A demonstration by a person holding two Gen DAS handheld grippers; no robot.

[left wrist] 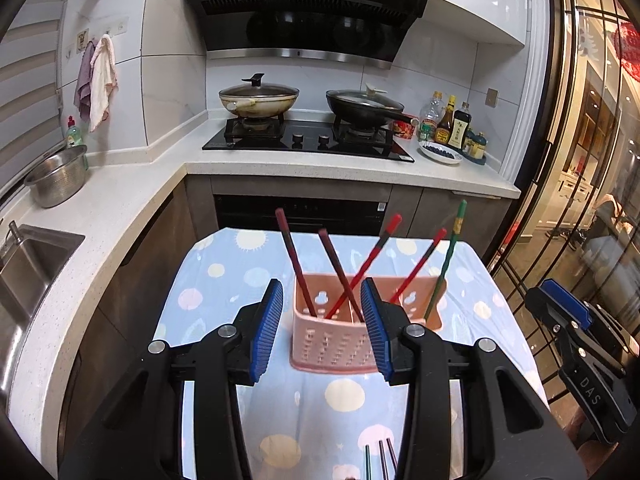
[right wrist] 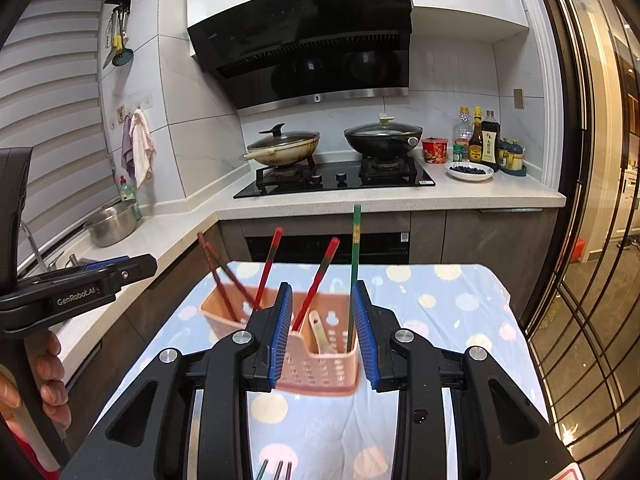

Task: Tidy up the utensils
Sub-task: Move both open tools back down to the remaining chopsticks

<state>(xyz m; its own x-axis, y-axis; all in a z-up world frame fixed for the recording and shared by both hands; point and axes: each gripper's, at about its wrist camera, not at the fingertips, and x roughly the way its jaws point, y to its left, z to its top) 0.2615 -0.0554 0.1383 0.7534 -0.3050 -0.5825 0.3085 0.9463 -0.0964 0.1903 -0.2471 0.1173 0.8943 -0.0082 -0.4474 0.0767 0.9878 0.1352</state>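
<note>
Both claws, left claw (left wrist: 322, 330) and right claw (right wrist: 324, 334), gape partly apart, empty; pink basket (left wrist: 332, 344) beyond holds chopsticks (left wrist: 294, 262).

Leaning chopsticks (left wrist: 352, 276) crowd holder (left wrist: 340, 344), cloth (left wrist: 224, 280) clear

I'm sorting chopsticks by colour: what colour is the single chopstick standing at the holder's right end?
Green, with a yellowish band near the top. The green chopstick shows best in the right wrist view.
</note>
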